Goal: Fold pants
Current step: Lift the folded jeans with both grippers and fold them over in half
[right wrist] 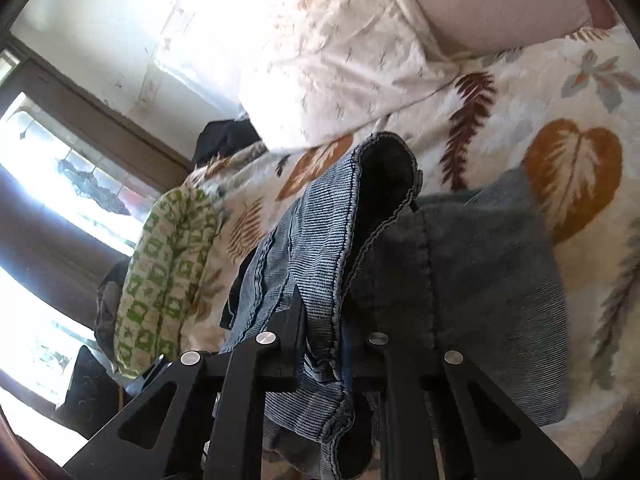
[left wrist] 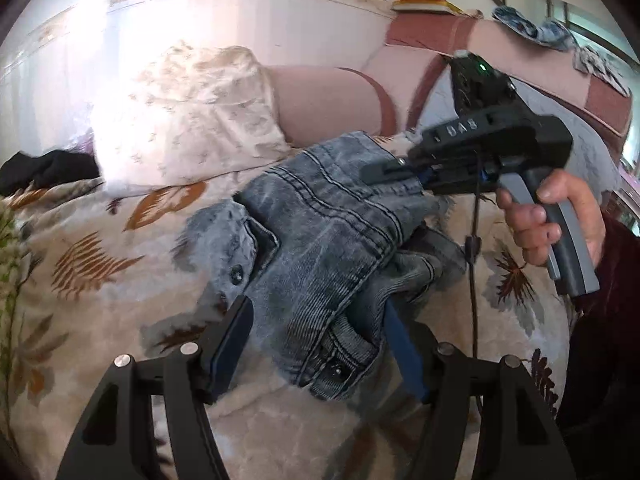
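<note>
The pants are grey-blue washed jeans [left wrist: 320, 240], bunched over a leaf-print blanket [left wrist: 100, 248] on a bed. My left gripper [left wrist: 320, 336] is open, its blue-padded fingers on either side of the waistband end with a metal button. My right gripper [left wrist: 384, 172], seen in the left wrist view with a hand on its handle, is shut on the far edge of the jeans. In the right wrist view the right gripper [right wrist: 324, 320] pinches a hemmed denim edge [right wrist: 312, 264], lifted off the blanket [right wrist: 560, 100].
A white floral pillow [left wrist: 188, 116] and a pink headboard cushion [left wrist: 332, 100] lie behind the jeans. A black garment [left wrist: 44, 168] lies at the left. A green-patterned cloth [right wrist: 164, 272] and a window [right wrist: 48, 168] show in the right wrist view.
</note>
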Demonstrator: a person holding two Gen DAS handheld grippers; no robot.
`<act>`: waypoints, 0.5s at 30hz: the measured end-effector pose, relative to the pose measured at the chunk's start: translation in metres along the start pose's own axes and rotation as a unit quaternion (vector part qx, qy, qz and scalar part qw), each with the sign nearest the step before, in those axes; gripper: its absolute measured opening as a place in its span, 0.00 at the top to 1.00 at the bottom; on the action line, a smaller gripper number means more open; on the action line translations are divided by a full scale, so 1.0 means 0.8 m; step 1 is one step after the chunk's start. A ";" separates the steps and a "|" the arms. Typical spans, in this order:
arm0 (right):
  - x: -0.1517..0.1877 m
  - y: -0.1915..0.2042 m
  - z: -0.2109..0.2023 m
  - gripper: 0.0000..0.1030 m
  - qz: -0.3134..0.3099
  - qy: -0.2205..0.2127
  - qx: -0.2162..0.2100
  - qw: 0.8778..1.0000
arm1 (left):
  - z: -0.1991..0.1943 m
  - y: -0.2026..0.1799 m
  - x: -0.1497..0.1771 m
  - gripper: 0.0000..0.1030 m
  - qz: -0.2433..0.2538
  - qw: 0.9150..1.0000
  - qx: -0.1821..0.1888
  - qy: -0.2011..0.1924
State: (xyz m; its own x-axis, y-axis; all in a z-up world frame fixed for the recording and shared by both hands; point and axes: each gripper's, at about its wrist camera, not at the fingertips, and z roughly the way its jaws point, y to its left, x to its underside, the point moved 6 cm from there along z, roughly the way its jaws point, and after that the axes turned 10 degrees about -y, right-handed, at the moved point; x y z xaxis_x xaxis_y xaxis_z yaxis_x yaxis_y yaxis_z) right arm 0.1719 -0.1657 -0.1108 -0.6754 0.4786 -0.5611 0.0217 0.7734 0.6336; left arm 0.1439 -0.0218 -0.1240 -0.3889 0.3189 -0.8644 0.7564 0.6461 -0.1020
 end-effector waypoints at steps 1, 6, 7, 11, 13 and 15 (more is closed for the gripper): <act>-0.005 -0.006 -0.005 0.89 0.004 -0.005 0.003 1.000 | 0.007 -0.007 -0.002 0.33 0.003 1.000 0.010 0.004; -0.030 -0.044 -0.033 0.89 0.012 -0.034 0.042 0.998 | 0.034 -0.056 -0.011 0.33 0.051 0.997 0.053 0.012; -0.035 -0.053 -0.040 0.89 0.014 -0.041 0.053 0.998 | 0.038 -0.063 -0.010 0.33 0.059 0.996 0.060 0.015; -0.050 -0.104 -0.059 0.89 0.028 -0.054 0.099 0.993 | 0.062 -0.074 0.009 0.33 0.068 0.994 0.074 0.041; -0.045 -0.127 -0.050 0.89 0.036 -0.037 0.102 0.993 | 0.072 -0.071 0.020 0.33 0.068 0.993 0.076 0.053; -0.034 -0.142 -0.034 0.89 0.046 -0.018 0.108 0.993 | 0.078 -0.066 0.024 0.33 0.058 0.993 0.078 0.060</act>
State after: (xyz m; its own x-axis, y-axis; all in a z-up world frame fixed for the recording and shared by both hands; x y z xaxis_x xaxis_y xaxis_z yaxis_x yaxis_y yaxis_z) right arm 0.1676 -0.2782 -0.1532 -0.6359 0.5636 -0.5272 0.2429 0.7946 0.5564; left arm 0.1298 -0.0931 -0.1659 -0.3481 0.4714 -0.8103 0.8681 0.4885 -0.0888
